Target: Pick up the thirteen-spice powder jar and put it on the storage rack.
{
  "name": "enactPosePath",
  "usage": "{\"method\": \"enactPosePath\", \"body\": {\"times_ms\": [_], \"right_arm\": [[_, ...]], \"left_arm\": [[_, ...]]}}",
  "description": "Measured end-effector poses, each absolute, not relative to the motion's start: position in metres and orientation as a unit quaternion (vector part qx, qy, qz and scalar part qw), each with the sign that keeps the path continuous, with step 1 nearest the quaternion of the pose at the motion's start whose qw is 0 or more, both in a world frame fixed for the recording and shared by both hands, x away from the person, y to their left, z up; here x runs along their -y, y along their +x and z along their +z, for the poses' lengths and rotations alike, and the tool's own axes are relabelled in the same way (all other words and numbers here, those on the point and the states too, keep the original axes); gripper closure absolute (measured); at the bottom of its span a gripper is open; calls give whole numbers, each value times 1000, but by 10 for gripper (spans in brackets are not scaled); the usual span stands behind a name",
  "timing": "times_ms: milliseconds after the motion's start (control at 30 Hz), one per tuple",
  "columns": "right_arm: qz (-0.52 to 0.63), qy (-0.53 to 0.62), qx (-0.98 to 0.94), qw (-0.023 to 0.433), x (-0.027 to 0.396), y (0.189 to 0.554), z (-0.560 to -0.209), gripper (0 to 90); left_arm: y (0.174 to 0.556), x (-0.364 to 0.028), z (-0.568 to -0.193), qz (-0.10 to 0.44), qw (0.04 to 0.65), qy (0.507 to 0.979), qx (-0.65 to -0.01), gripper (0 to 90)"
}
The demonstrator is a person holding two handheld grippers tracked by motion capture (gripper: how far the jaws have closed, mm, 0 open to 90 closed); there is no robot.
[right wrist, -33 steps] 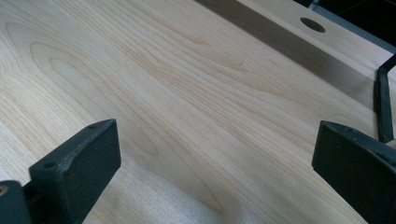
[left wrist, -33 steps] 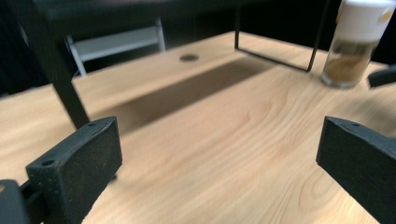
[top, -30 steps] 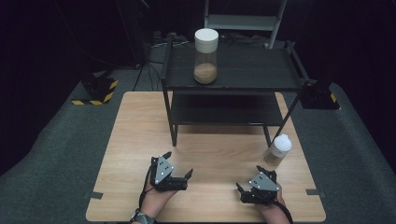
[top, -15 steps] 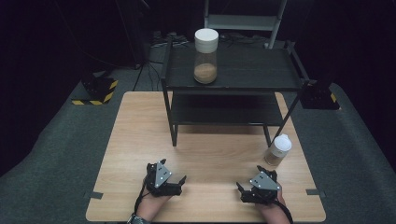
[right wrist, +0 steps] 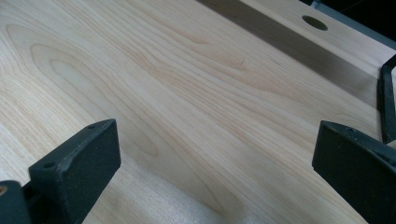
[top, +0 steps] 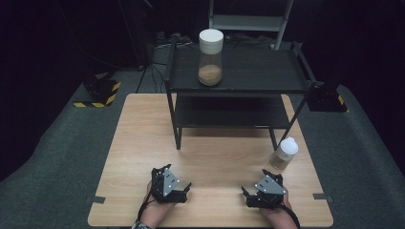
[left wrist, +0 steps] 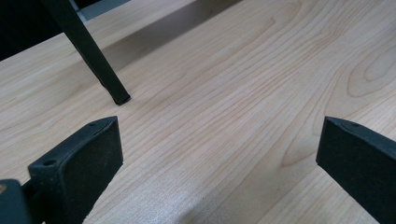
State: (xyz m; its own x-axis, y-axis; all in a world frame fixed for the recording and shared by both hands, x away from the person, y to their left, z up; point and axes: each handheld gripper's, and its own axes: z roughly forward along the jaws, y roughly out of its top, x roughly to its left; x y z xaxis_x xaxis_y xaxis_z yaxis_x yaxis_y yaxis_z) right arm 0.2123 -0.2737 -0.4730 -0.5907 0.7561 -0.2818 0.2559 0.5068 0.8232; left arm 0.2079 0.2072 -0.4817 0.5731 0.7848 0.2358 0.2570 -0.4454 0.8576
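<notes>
High view: left gripper (top: 185,190) and right gripper (top: 247,194) rest low on the tabletop (top: 138,143), each with jaws spread wide, holding nothing. Just ahead of the right gripper stands a white-capped bottle (top: 284,153); a jar (top: 210,57) sits on the shelf (top: 267,71) farther off.

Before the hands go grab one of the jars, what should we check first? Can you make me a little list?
1. Left gripper open with nothing between its jaws: ok.
2. Right gripper open with nothing between its jaws: ok.
3. Small jar standing upright on the table, lid on: ok.
4. Tall jar upright on the rack's top shelf: ok.
5. Bare wood between the right gripper and the small jar: ok.
6. Whether the lids are screwed on tight: cannot tell.
</notes>
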Motion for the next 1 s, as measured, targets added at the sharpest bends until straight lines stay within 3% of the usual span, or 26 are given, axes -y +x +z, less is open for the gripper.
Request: {"method": "enactPosePath", "body": {"times_ms": [1000], "right_arm": [[475, 329, -751, 319, 293, 195, -463, 0]], "left_arm": [[205, -207, -484, 329, 412, 786, -322, 8]]}}
